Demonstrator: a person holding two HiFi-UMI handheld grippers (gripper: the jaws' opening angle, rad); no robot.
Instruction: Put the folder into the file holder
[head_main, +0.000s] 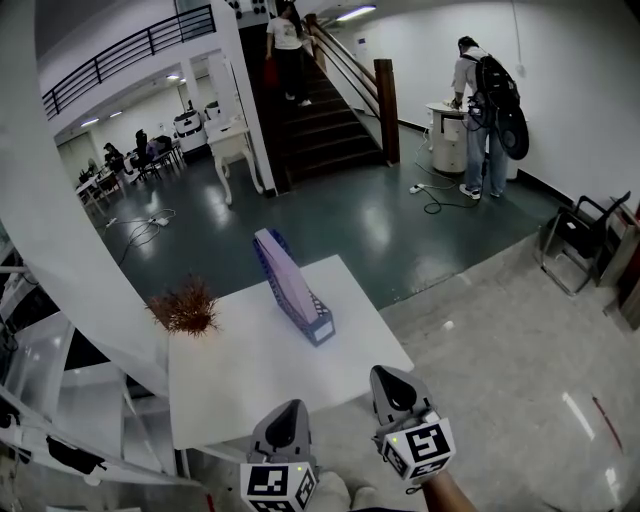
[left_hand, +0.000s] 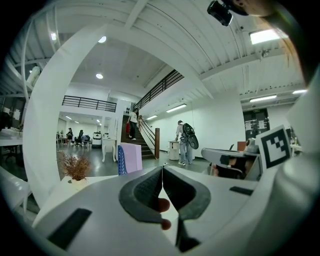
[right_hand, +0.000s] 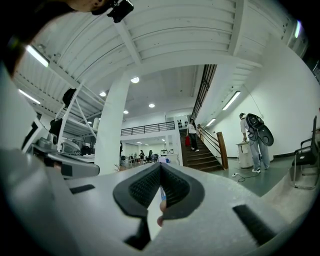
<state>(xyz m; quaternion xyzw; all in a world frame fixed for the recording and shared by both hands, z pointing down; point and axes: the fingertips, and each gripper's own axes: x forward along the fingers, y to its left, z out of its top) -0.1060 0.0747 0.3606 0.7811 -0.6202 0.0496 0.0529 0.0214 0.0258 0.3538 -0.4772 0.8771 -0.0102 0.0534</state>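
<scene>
At the far left corner of the white counter (head_main: 250, 385) stands a small dried brown plant (head_main: 186, 308), close to the sloping white beam that crosses the left side of the head view. Right of the plant, in the far right part of the counter, a blue file holder (head_main: 318, 326) stands with its tall back toward the far edge and its low front toward the near edge. A pale lilac folder (head_main: 288, 280) sits upright on its edge inside the holder, leaning only slightly. The left gripper (head_main: 291, 406) hangs just over the near edge of the counter, well apart from the holder; its own view shows its fingers (left_hand: 145, 192) pressed together at the tips with nothing between them, and the folder and holder far ahead. Just to its right, the right gripper (head_main: 386, 372) floats off the counter's near right corner, its fingers (right_hand: 175, 187) likewise closed tip to tip and holding nothing. Farther right, across the dark floor, a person with a backpack (head_main: 482, 100) stands at a round white stand, and a dark chair (head_main: 585, 240) sits by the right wall.
</scene>
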